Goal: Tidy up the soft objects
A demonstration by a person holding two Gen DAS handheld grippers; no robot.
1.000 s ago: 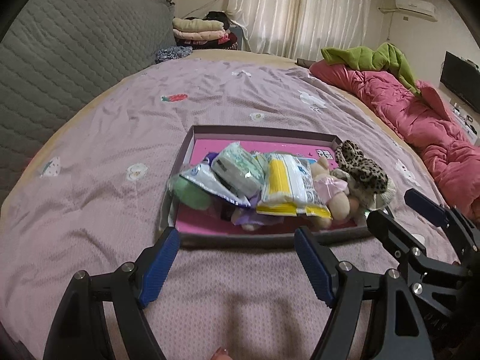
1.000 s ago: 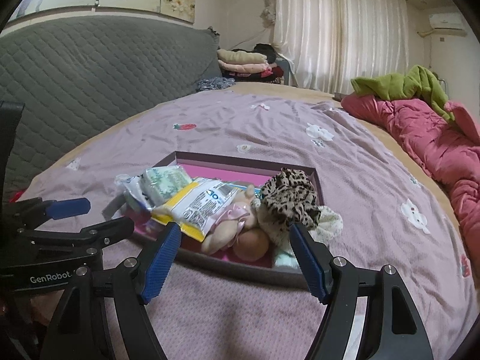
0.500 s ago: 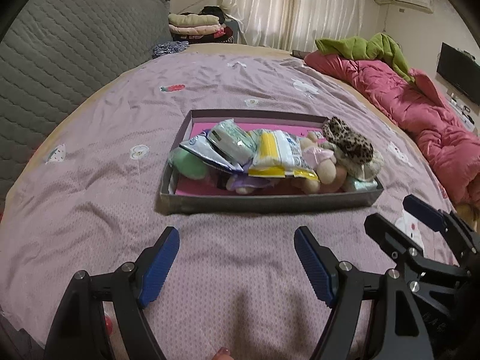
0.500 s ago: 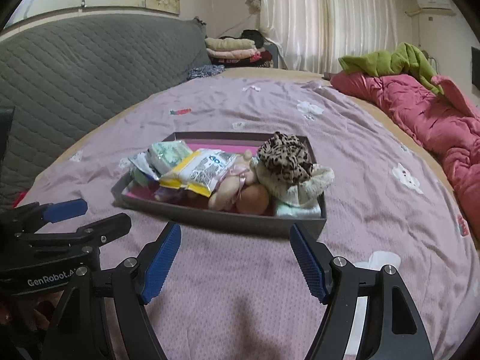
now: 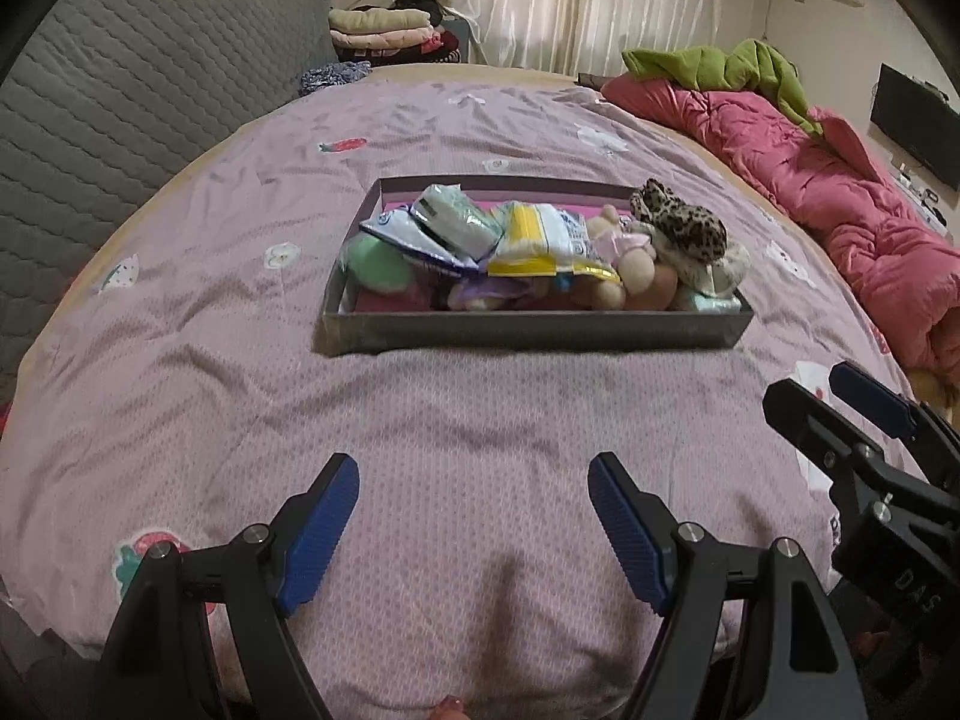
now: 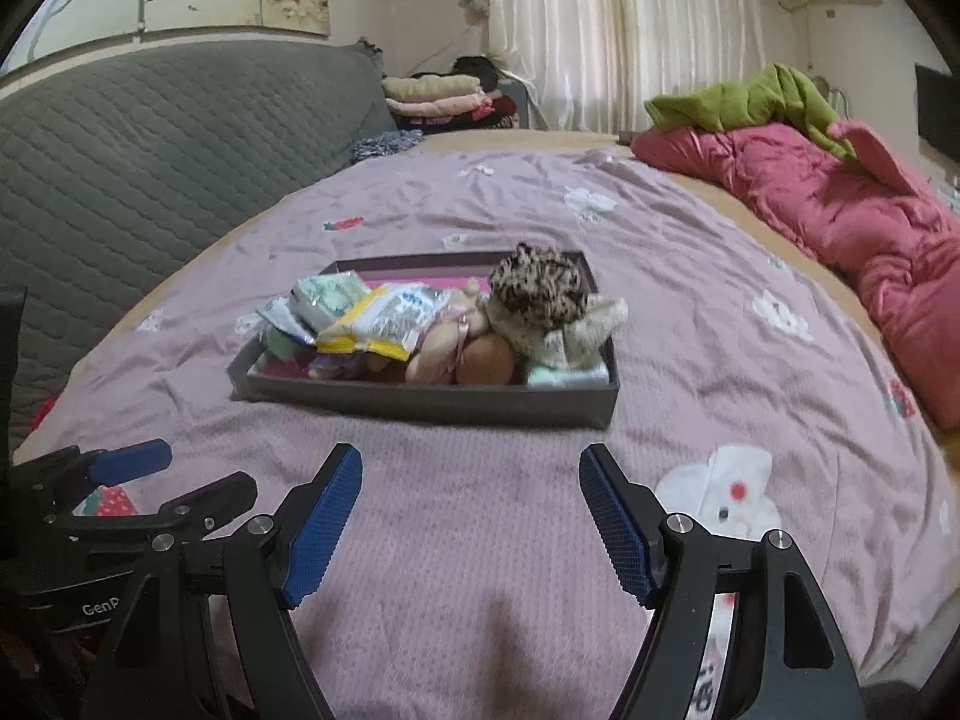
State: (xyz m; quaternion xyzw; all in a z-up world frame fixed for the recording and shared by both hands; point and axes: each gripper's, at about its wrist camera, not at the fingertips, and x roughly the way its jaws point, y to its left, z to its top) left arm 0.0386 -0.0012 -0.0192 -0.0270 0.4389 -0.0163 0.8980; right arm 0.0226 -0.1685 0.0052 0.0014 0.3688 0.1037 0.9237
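A shallow dark tray [image 5: 540,330] [image 6: 432,405] sits on the purple bedspread, filled with soft things: tissue packs [image 5: 456,222], a yellow-edged pack [image 5: 540,240] [image 6: 384,318], a green plush [image 5: 378,264], a pink doll [image 6: 450,348] and a leopard-print cloth [image 5: 678,222] [image 6: 540,282]. My left gripper [image 5: 474,516] is open and empty, well short of the tray. My right gripper [image 6: 471,516] is open and empty, also well back from it. Each gripper shows at the edge of the other's view.
A pink quilt [image 5: 840,198] with a green garment [image 6: 750,99] lies along the right side. A grey quilted headboard [image 6: 150,144] stands at left. Folded clothes [image 5: 384,30] are stacked at the back by the curtain.
Both grippers have pulled back from the tray toward the near edge of the bed; the tray now looks smaller and farther. Both stay open and empty.
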